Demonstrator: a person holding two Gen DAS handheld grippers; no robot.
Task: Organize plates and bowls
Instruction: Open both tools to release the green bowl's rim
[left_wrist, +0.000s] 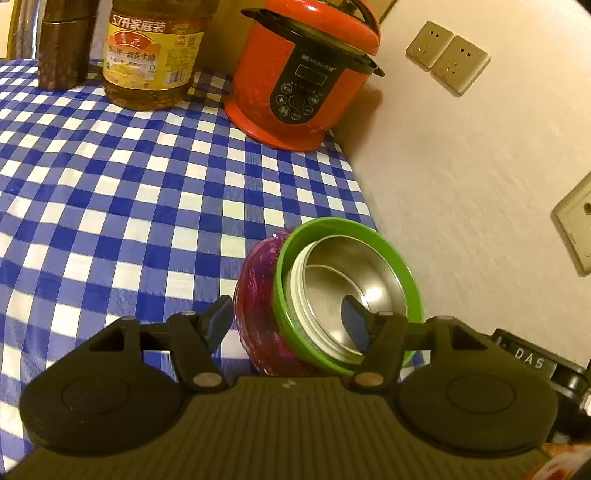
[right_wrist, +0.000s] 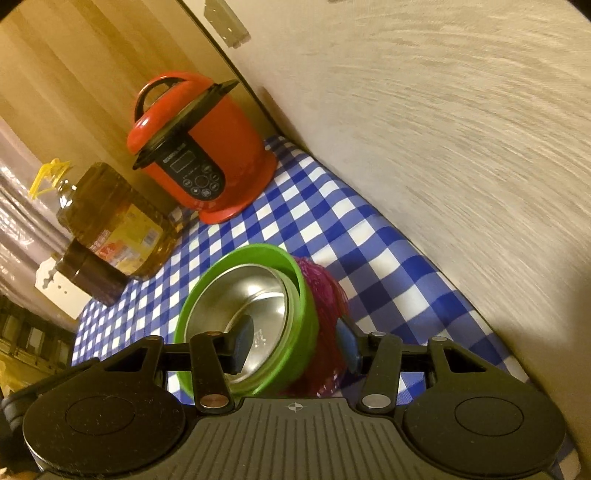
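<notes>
The bowl (left_wrist: 354, 284) had a shiny, smooth metal inside and a glossy green plastic rim; its pink outer wall looked glossy too. The checked tablecloth (left_wrist: 147, 184) looked like smooth plastic sheet with a light shine. The red cooker (right_wrist: 207, 155) was glossy. The wall (left_wrist: 461, 184) looked matt and rough.

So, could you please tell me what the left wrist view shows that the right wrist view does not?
Only the left wrist view shows the paired wall sockets and a black device marked DAS at the right edge.

Only the right wrist view shows the oil bottle's yellow handle and the wooden panel behind the cooker.

Both show the blue checked tablecloth, red cooker, oil bottle, dark jar, and the stack of green bowl and steel bowl nested in a purple bowl. Each tool, left and right, straddles the stack's wall.
</notes>
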